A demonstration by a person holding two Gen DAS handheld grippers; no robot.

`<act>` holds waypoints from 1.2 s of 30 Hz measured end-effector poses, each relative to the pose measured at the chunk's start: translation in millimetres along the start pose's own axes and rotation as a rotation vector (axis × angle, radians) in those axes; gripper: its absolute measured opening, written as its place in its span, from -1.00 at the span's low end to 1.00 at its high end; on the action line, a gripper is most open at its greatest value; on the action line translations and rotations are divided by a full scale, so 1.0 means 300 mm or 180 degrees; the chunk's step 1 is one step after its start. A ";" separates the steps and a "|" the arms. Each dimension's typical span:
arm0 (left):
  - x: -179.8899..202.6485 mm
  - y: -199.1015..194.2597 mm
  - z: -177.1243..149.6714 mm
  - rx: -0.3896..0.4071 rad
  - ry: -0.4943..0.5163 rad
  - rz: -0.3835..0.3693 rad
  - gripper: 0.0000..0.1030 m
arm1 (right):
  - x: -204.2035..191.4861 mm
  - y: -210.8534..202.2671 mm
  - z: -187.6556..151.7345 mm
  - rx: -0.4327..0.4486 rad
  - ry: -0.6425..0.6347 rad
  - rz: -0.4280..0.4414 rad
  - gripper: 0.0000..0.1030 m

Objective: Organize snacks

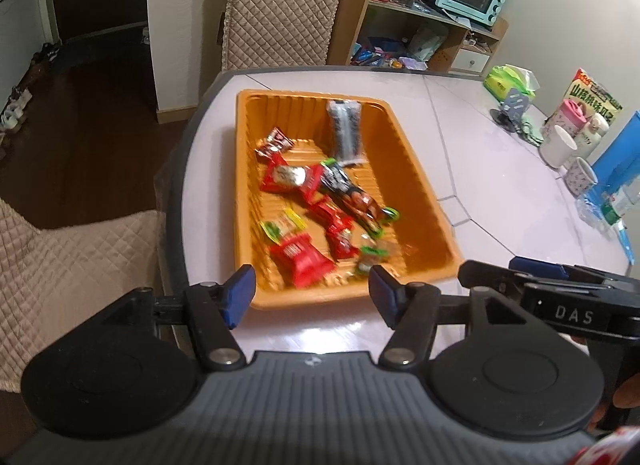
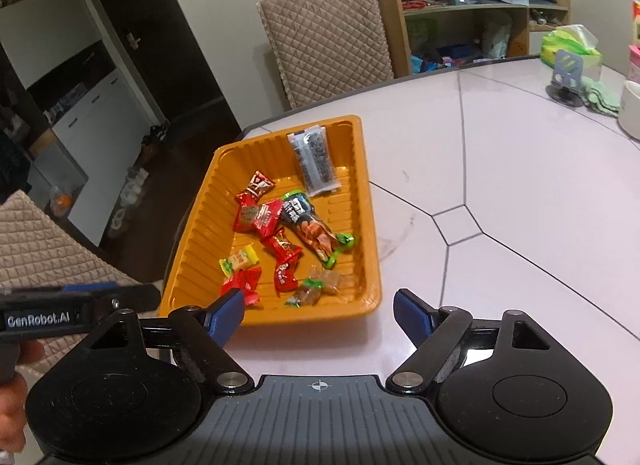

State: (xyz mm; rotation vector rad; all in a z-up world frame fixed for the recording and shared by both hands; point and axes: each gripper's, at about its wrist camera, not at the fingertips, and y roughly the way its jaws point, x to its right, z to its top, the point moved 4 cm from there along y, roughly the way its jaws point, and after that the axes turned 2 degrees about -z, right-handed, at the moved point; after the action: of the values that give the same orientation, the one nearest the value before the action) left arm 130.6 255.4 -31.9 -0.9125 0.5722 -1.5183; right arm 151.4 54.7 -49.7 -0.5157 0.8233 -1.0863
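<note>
Both hand-held grippers, left [image 1: 311, 291] and right [image 2: 318, 315], gape empty above the orange tray [image 2: 192, 241] of snack packets [image 2: 286, 261] on the counter [image 2: 520, 205].

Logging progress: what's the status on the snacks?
Left gripper open, empty. Right gripper open, empty. Snacks in orange tray. Nothing blocking.

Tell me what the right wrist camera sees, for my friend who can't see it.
An orange tray full of wrapped snacks sits on a pale table. The right tongs hover open and empty at its near edge. A quilted chair stands behind the table.
</note>
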 end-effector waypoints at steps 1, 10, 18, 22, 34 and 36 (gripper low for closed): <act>0.017 -0.014 -0.012 0.0001 0.0006 0.0006 0.19 | 0.008 -0.020 -0.008 0.0010 0.0037 0.0018 0.59; 0.185 -0.099 -0.139 0.0027 0.0007 0.0075 0.27 | 0.105 -0.185 -0.086 -0.0032 -0.0023 0.0057 0.64; 0.360 -0.144 -0.266 -0.0009 0.0030 0.0089 0.30 | 0.220 -0.322 -0.189 -0.0082 -0.0130 0.0026 0.64; 0.435 -0.164 -0.317 -0.0014 0.0040 0.0108 0.31 | 0.276 -0.381 -0.234 -0.0111 -0.0147 -0.0052 0.64; 0.595 -0.217 -0.430 -0.0010 0.0149 0.0136 0.32 | 0.398 -0.541 -0.337 -0.0075 -0.0126 -0.0081 0.64; 0.616 -0.223 -0.446 -0.0010 0.0179 0.0135 0.32 | 0.412 -0.556 -0.347 -0.0071 -0.0108 -0.0080 0.64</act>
State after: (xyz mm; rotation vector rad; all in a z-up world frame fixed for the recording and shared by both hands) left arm -12.7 66.7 -14.4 -0.8572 0.6311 -1.5091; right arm 2.3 -122.7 -32.4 -0.5630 0.8019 -1.0896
